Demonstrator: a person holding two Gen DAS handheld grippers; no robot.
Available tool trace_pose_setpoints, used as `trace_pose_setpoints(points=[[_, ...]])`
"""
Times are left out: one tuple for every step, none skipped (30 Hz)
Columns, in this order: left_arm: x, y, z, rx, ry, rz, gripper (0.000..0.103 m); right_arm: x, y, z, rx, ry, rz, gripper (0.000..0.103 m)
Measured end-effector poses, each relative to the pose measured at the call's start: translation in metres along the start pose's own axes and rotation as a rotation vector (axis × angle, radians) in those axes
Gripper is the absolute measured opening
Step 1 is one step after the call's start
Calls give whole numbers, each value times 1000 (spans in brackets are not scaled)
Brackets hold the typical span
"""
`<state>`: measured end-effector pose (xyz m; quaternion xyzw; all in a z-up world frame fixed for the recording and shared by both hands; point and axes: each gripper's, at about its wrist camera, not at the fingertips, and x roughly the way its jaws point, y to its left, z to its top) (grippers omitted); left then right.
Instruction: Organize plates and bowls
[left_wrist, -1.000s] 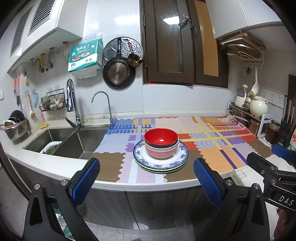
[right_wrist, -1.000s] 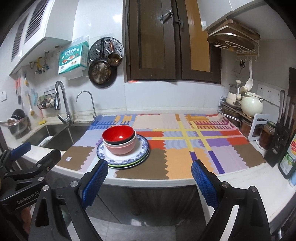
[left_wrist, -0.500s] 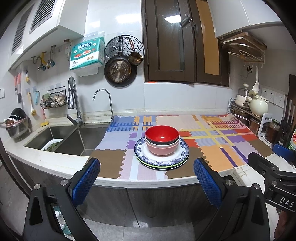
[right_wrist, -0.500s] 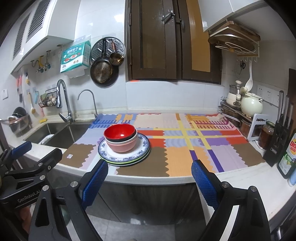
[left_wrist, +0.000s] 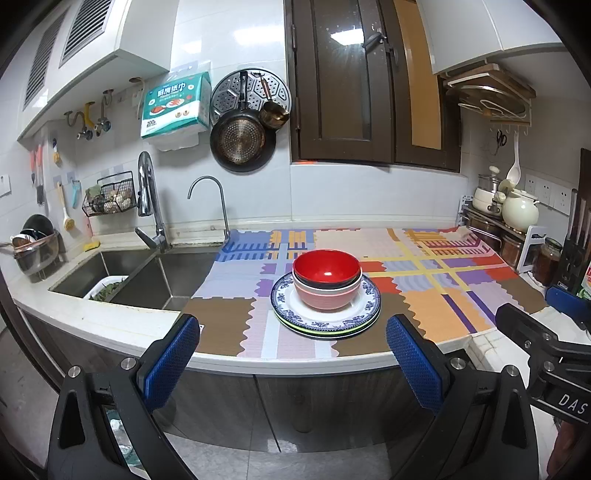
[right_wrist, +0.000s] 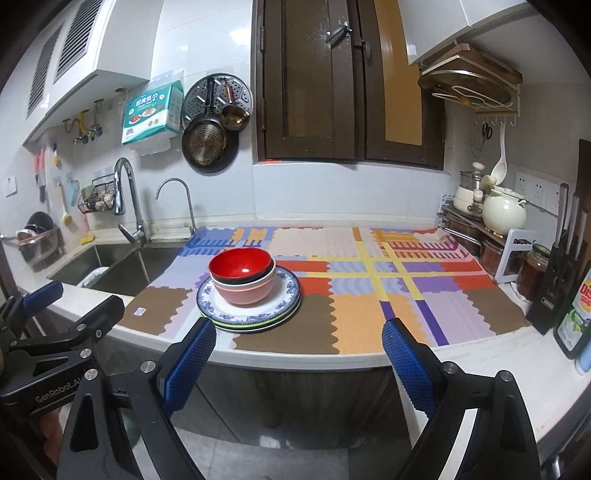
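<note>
left tongs (left_wrist: 293, 356), right tongs (right_wrist: 297, 354), bowls (left_wrist: 327, 278) ahead, apart

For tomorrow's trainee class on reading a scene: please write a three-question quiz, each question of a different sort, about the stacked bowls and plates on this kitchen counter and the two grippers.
1. True or false: the red bowl sits at the top of the stack.
2. Multiple choice: what does the plate stack rest on? A) the sink B) the patterned mat C) the bare floor
3. Short answer: is either the left gripper or the right gripper holding anything?

Key
1. True; it nests in the other bowls.
2. B.
3. No; both stand open and short of the counter edge, away from the dishes.
</note>
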<state>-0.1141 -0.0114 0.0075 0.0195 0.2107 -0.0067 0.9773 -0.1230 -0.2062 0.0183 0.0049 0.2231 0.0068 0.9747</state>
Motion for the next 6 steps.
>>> trace_pose_setpoints(points=[[0, 0, 0, -1, -1, 1, 103, 0, 0, 0, -1, 0, 0, 92], [1, 1, 0, -2, -1, 3, 103, 1, 1, 0, -3, 0, 1, 92], [1, 1, 0, -5, -2, 4, 103, 1, 1, 1, -4, 1, 3, 92], [1, 1, 1, -8, -1, 5, 103, 2, 2, 1, -5, 1, 4, 92], [2, 2, 1, -11, -1, 6, 103, 2, 2, 1, -7, 2, 5, 92], [2, 2, 1, -12, 0, 6, 103, 3, 2, 2, -8, 3, 5, 92]])
